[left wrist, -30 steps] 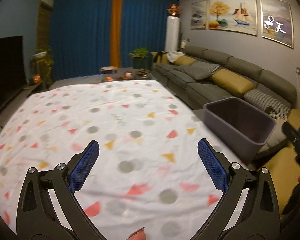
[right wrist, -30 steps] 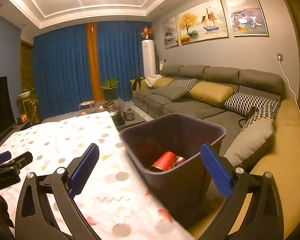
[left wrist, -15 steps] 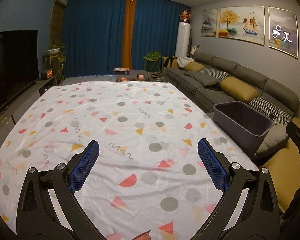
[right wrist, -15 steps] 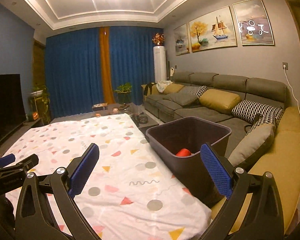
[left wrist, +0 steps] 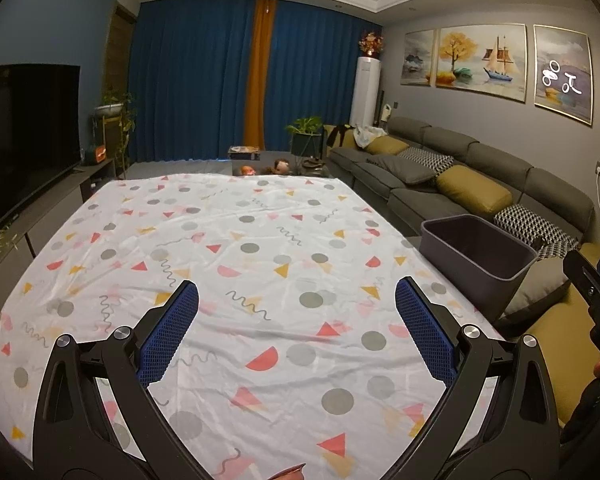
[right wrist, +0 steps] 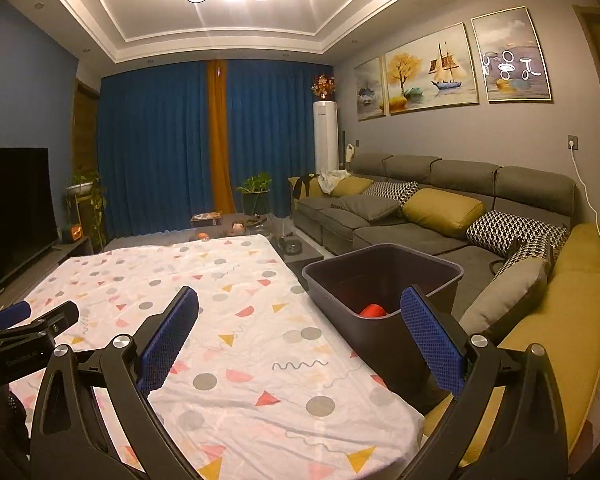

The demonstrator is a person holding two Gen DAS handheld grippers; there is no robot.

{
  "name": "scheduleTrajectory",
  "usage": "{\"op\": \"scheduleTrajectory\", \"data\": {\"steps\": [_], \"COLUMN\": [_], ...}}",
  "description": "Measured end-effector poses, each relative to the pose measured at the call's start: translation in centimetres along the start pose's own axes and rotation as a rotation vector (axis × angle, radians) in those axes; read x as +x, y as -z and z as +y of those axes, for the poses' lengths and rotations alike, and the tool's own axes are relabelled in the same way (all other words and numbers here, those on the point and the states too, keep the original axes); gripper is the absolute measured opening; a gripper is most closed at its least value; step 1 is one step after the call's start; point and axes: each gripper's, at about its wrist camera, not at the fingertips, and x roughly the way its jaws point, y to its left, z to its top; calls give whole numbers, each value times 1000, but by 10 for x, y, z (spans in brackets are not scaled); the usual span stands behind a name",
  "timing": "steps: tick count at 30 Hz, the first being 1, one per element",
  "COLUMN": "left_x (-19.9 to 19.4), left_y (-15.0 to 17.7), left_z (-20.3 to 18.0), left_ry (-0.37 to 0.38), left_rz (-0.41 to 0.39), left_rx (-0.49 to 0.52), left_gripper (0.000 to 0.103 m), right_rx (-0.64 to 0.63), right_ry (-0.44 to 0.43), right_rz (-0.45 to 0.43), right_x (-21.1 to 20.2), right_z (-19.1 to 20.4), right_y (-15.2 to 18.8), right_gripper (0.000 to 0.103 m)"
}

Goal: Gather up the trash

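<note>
A dark grey bin (right wrist: 384,276) stands at the right edge of the table, beside the sofa; a red can (right wrist: 373,310) lies inside it. The bin also shows in the left wrist view (left wrist: 476,252), its inside hidden. My left gripper (left wrist: 296,332) is open and empty above the patterned tablecloth (left wrist: 228,240). My right gripper (right wrist: 300,336) is open and empty, above the table's near right corner, short of the bin. The left gripper also shows in the right wrist view (right wrist: 24,324). No loose trash shows on the cloth.
A grey sofa (right wrist: 420,216) with yellow and patterned cushions runs along the right. A TV (left wrist: 24,136) stands at the left. A low table with small items (left wrist: 268,166) sits beyond the cloth's far edge, before blue curtains.
Both grippers have pulled back and risen away from the table and bin. The views now show more of the room. Both stay open and empty.
</note>
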Motion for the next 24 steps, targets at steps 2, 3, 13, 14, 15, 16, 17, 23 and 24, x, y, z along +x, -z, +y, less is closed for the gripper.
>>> {"op": "scheduleTrajectory", "data": {"steps": [2,3,13,14,15,16,17,23,24], "left_x": [0,0,-5,-5,-5,-5,-5,-5,-5], "left_y": [0,0,-1,-1,-1,-1,-1,-1,-1], "left_z": [0,0,-3,-3,-3,-4,-3,-5,-5], "left_ry": [3,4,16,17,18,18,18,21,22], "left_rz": [0,1,-3,-3,-3,-2,-3,-6,-5], "left_rx": [0,-1,5,5,5,5,5,6,7], "left_gripper": [97,97,97,97,97,97,97,97,97], "right_rx": [1,1,6,6,7,8,8,11,11], "right_ry": [0,1,3,2,2,3,3,5,6], "right_rz": [-2,-2,0,-1,-1,-2,-1,-2,-1], "right_x": [-1,-1,-2,-2,-2,-2,-2,-2,-2], "right_z": [-1,-1,-1,-1,-1,-1,-1,-1,-1], "right_y": [0,0,0,0,0,-1,-1,-1,-1], "right_gripper": [97,97,97,97,97,97,97,97,97]}}
